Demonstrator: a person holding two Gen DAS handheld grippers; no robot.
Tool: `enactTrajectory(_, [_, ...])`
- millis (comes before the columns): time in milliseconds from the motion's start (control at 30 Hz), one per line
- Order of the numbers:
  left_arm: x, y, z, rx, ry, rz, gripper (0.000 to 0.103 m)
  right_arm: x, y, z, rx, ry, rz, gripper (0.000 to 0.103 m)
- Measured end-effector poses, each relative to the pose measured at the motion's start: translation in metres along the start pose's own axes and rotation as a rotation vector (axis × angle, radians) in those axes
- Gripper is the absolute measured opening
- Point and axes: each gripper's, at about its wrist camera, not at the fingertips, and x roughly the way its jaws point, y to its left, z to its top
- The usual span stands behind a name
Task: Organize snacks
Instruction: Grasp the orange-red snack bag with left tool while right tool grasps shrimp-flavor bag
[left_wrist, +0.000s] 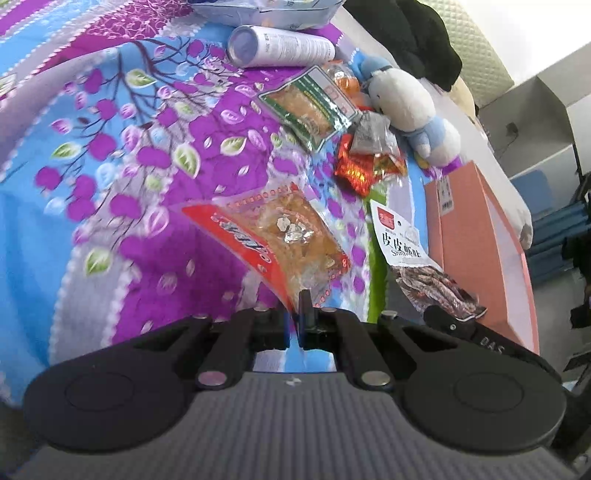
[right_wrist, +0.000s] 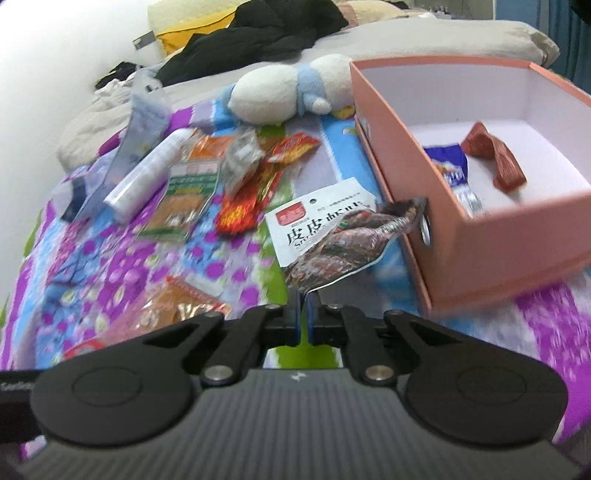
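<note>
My left gripper (left_wrist: 295, 314) is shut on the corner of a red and clear snack packet (left_wrist: 280, 236) and holds it above the flowered bedspread. My right gripper (right_wrist: 303, 310) is shut on a white and brown snack bag with Chinese print (right_wrist: 328, 232), held beside the pink box (right_wrist: 480, 258). That bag also shows in the left wrist view (left_wrist: 413, 254). The pink box holds a blue packet (right_wrist: 448, 170) and a brown packet (right_wrist: 493, 155). A green packet (left_wrist: 310, 107) and red packets (left_wrist: 358, 166) lie on the bed further off.
A white spray can (left_wrist: 277, 46) lies at the far side of the bedspread. A white and blue plush toy (left_wrist: 410, 107) lies beside the snacks. Dark clothes (right_wrist: 266, 33) are piled behind. The pink box (left_wrist: 487, 258) stands at the right.
</note>
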Motion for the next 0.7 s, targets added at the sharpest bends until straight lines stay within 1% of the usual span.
enactTrajectory(167, [-0.013,0.004,-0.022,0.007,0.006,0.01,0.005,-0.024,-0.002,-0.028,-0.01,0.045,0.035,0.006])
enactTrajectory(300, [-0.017,0.005,-0.039,0.016,0.023,0.018,0.005,-0.037,-0.005,-0.046,-0.042,0.076,0.056,0.006])
enactTrajectory(400, [-0.015,0.005,-0.046,0.019,0.046,0.015,0.005,-0.04,-0.008,-0.056,-0.05,0.11,0.078,0.007])
enactTrajectory(467, [-0.014,0.003,-0.047,0.026,0.059,0.022,0.006,-0.037,-0.011,-0.059,-0.038,0.136,0.091,0.01])
enactTrajectory(533, [-0.012,0.002,-0.046,0.029,0.077,0.031,0.01,-0.035,-0.016,-0.061,-0.01,0.156,0.101,0.01])
enactTrajectory(567, [-0.013,0.001,-0.045,0.031,0.08,0.029,0.02,-0.034,-0.018,-0.061,-0.003,0.161,0.107,0.01])
enactTrajectory(600, [-0.013,0.001,-0.045,0.036,0.084,0.033,0.041,-0.034,-0.019,-0.061,-0.002,0.165,0.111,0.011])
enactTrajectory(633, [-0.013,0.0,-0.045,0.042,0.091,0.046,0.064,-0.034,-0.021,-0.06,-0.003,0.171,0.109,0.016])
enactTrajectory(667, [-0.014,-0.001,-0.045,0.049,0.094,0.063,0.07,-0.033,-0.022,-0.06,-0.001,0.175,0.106,0.024])
enactTrajectory(700, [-0.016,-0.002,-0.046,0.065,0.089,0.078,0.073,-0.034,-0.024,-0.061,0.004,0.175,0.104,0.048])
